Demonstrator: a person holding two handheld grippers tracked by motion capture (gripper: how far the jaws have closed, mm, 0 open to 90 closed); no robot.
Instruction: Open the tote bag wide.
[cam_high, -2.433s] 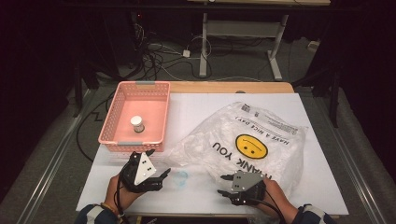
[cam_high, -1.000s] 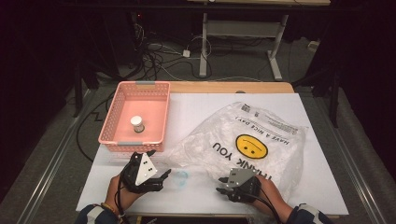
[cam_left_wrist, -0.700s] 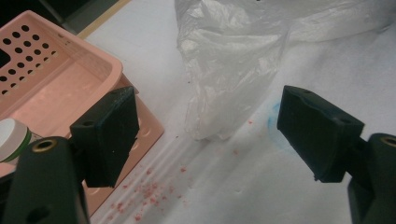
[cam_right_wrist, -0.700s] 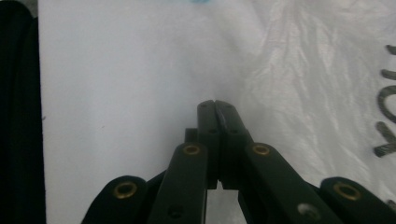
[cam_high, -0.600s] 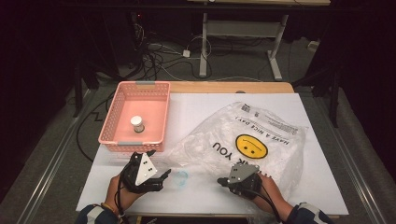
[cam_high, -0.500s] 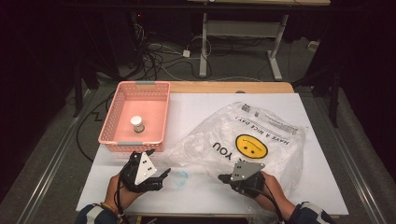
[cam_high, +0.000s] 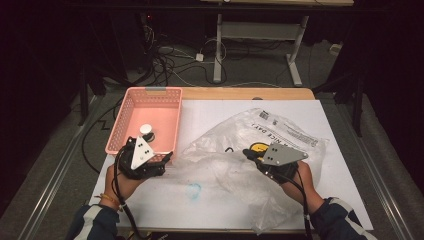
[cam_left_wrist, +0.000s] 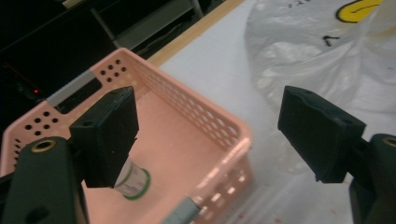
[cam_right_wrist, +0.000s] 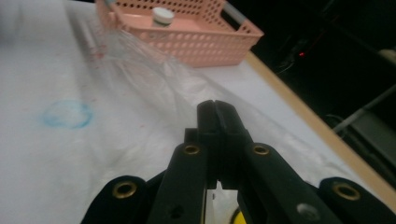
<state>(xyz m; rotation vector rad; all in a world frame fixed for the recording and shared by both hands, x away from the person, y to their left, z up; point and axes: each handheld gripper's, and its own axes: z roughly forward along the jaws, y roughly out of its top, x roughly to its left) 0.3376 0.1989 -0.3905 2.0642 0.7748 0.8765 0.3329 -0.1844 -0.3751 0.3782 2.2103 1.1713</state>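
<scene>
With your right tongs (cam_high: 248, 152) pinching the plastic bag (cam_high: 260, 165), it lifts mid-frame.
Your left tongs (cam_left_wrist: 210, 135) stand spread beside the pink basket (cam_high: 120, 131), centre left.

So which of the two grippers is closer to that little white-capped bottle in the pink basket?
The left. The left gripper hangs open at the pink basket's near rim, close to the bottle. The right gripper is off across the table, shut on the plastic bag.

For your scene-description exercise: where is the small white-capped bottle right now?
In the high view the small bottle stands upright inside the pink basket at the table's left, near its front wall, just beyond the open left gripper.
</scene>
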